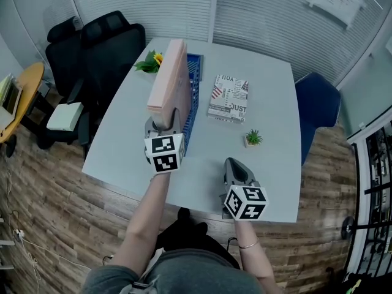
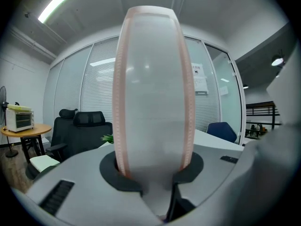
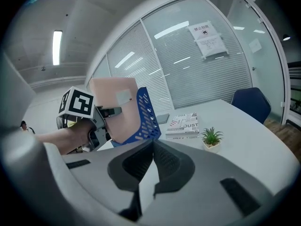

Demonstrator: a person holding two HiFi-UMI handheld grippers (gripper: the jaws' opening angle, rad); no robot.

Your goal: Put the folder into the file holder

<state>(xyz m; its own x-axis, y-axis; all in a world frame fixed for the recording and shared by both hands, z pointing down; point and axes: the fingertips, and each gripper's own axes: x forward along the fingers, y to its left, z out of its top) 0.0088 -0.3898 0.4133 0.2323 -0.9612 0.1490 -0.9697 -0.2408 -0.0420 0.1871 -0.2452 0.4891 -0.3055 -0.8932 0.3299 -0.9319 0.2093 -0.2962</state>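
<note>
A pink folder (image 1: 168, 78) stands on edge, upright, along the left side of the blue mesh file holder (image 1: 192, 103) on the white table (image 1: 275, 103). My left gripper (image 1: 164, 124) is shut on the folder's near end. In the left gripper view the folder (image 2: 153, 88) rises from between the jaws and fills the middle. The right gripper view shows the folder (image 3: 115, 112) against the file holder's (image 3: 146, 117) mesh wall; whether its bottom edge is inside I cannot tell. My right gripper (image 1: 236, 167) is shut and empty over the table's front edge, its pads (image 3: 162, 168) touching.
A stack of printed magazines (image 1: 228, 98) lies right of the file holder, with a small potted plant (image 1: 252, 138) nearer me. A sunflower sprig (image 1: 150, 62) sits behind the folder. Black office chairs (image 1: 92, 48) stand at the left, a blue chair (image 1: 315, 106) at the right.
</note>
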